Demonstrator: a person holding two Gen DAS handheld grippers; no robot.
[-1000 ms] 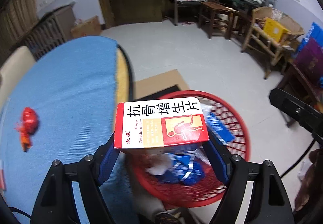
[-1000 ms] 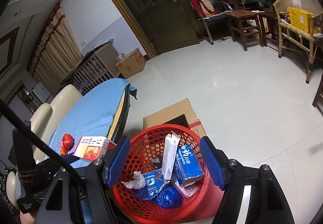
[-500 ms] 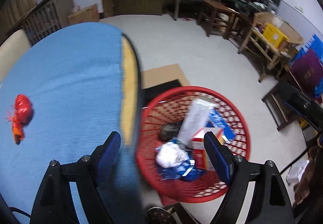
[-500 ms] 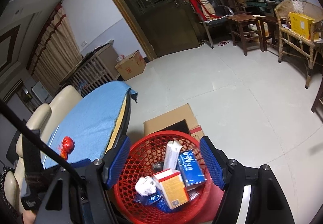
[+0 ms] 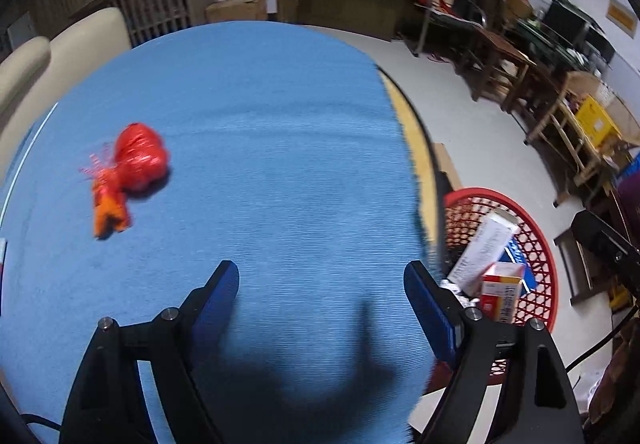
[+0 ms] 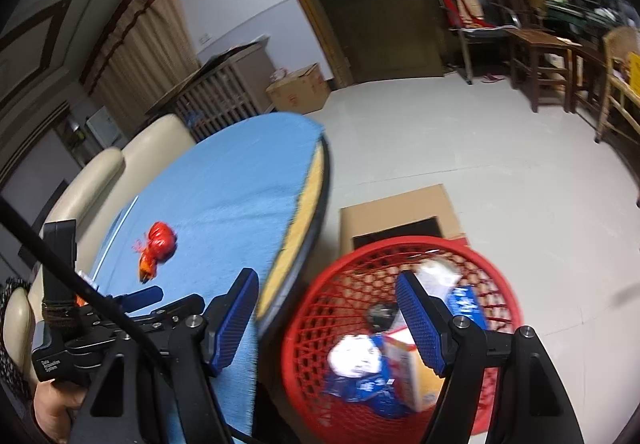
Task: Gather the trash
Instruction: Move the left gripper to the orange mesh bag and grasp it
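A crumpled red and orange wrapper (image 5: 128,172) lies on the blue tablecloth (image 5: 260,148), far left of my left gripper (image 5: 320,284), which is open and empty over the cloth. It also shows in the right wrist view (image 6: 157,246). The red mesh basket (image 5: 536,244) stands on the floor right of the table and holds several boxes and wrappers, among them the red and white medicine box (image 5: 502,290). My right gripper (image 6: 328,308) is open and empty above the gap between table edge and basket (image 6: 400,324).
A round table with a dark rim (image 6: 316,204) carries the cloth. A cardboard box (image 6: 396,212) lies behind the basket. Cream chairs (image 6: 120,172) stand at the table's far side. Wooden chairs and tables (image 5: 500,60) line the right wall.
My left gripper let the red and white medicine box drop into the basket, then swung left over the tablecloth. My right gripper shifted left towards the table edge.
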